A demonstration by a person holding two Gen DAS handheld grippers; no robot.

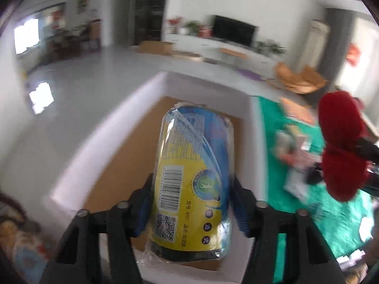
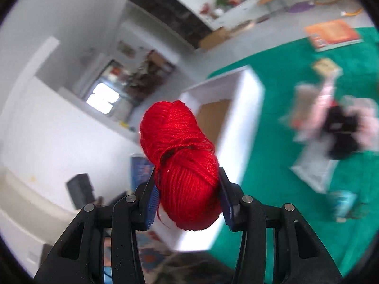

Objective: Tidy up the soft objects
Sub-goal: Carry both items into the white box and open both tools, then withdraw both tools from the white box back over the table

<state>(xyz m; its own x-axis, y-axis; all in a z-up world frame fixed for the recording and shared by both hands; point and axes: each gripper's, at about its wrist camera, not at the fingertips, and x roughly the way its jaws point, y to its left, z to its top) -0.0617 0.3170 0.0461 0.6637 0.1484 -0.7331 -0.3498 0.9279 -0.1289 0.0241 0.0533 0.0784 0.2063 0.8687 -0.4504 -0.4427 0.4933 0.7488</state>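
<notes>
Red yarn ball [image 2: 183, 165] clamped in right gripper [image 2: 188, 189], held above green cloth [image 2: 272, 142] beside white box [image 2: 251, 99]. Yellow-blue wrapped pack [image 1: 191, 179] gripped by left gripper [image 1: 191, 203], over box's cardboard floor [image 1: 123, 165].

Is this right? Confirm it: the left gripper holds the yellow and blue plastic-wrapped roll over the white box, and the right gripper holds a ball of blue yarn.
Not quite. The ball of yarn in the right gripper is red, not blue, as the right wrist view shows. The rest stands: the left gripper holds the yellow and blue plastic-wrapped roll over the white box.
</notes>
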